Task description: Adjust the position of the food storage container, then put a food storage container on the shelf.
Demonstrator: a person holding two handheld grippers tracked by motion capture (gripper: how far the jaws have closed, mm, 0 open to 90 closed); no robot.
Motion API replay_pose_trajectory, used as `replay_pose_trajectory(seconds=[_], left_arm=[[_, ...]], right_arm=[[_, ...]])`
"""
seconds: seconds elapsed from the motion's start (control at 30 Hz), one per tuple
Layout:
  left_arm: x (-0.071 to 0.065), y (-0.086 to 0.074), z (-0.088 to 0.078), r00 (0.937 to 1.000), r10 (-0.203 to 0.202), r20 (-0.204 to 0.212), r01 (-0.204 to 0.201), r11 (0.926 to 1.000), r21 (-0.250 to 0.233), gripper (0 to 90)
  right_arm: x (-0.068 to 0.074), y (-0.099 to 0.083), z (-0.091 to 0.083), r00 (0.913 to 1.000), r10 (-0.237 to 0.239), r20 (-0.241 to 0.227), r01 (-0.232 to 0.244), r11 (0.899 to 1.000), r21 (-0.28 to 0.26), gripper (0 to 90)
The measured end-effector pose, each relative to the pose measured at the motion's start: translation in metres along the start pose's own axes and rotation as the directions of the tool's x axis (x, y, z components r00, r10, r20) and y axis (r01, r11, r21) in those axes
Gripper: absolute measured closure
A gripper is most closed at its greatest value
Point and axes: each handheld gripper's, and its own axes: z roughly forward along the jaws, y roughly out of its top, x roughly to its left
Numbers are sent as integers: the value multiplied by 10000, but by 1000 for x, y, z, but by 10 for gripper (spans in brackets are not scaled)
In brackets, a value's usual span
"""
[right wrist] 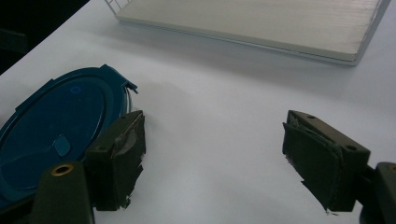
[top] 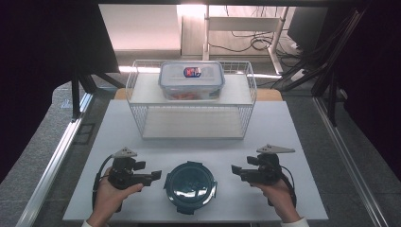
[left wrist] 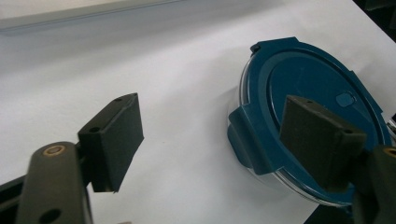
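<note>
1. Between the two claws, near the front edge of the white surface point(top: 283, 142), sits a round container w/ dark blue lid point(top: 190, 186).
2. Container is upright, lid on top & facing up; it's round, so no long axis to speak of. Clip tabs stick out at the rim; one tab faces the left claw, seen close in the left gripper view point(left wrist: 245, 140). A small oval valve sits off-centre on the lid.
3. Clear wall of the container shows under the lid rim in the left gripper view.
4. Left claw point(top: 155, 176) points across toward the container, just beside its left edge. Jaws wide apart, nothing gripped. In its own view one pad point(left wrist: 114, 140) is over bare surface, the other overlaps the lid; can't tell if it touches.
5. Right claw point(top: 235, 170) points in from the other side, near the container but apart from it. Jaws spread wide, empty; bare surface between the worn pads point(right wrist: 119, 158).
6. Behind, a white wire rack point(top: 191, 101) stands mid-surface; on its top shelf a rectangular clear box w/ blue-rimmed lid point(top: 191, 79), long axis running left-right.
</note>
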Motion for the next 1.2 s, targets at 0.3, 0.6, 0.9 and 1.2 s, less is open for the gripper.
replay_pose_trajectory(seconds=[0.3,0.6,0.9,1.2], left_arm=[[2,-2,-3,9995,-92,-318,87,9998,-152,185],[0,-2,-4,9997,-235,-82,233,9995,-229,130],[-4,-1,3,9990,-394,230,398,9990,-203,120],[-6,-4,16,9858,-1008,1343,987,9949,223,73]], right_arm=[[-1,1,3,10000,32,-57,-32,10000,75,204],[6,0,4,9993,-45,-359,45,10000,-22,204],[16,-14,3,9917,511,-1179,-504,9987,90,204],[29,-18,15,9702,1225,-2091,-1129,9920,569,166]])
